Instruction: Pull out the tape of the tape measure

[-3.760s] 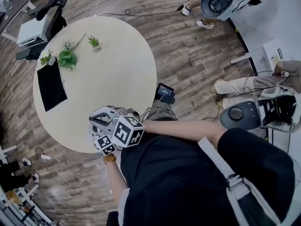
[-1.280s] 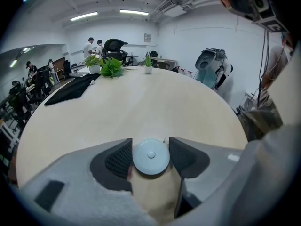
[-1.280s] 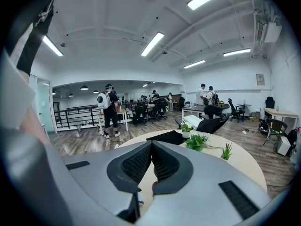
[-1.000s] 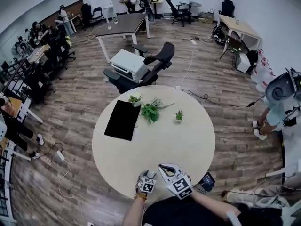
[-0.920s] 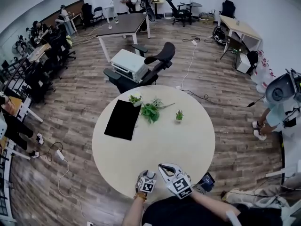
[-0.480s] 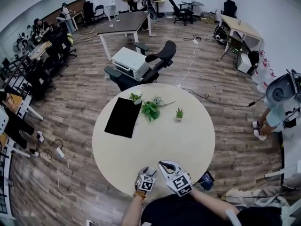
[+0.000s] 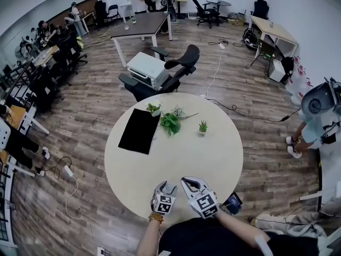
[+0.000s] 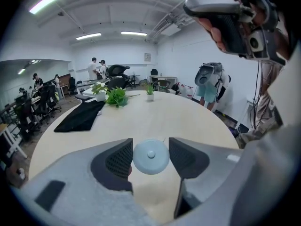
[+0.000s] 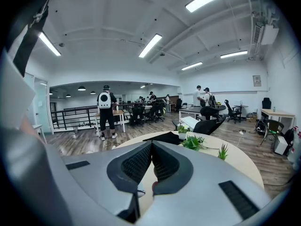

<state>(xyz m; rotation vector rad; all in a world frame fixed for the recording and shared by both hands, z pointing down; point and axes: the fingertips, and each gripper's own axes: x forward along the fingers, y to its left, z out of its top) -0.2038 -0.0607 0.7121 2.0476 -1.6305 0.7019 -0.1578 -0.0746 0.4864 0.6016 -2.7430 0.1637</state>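
Over the last second our left tongs (image 7: 167,188) have come up a little from the near edge of the counter (image 7: 213,143), and they carry the tape measure (image 8: 151,156) with them. The round pale-blue case sits squeezed between the two pads and now hangs just above the counter top instead of resting on it. Our right tongs (image 7: 189,183) have kept their place close beside the left, with the pads pressed together and nothing that we can make out between them. We judge the pick-up done and the pull not yet begun, since no tape shows outside the case. The right tongs would have to open and find the tape's end, which we cannot see from here.
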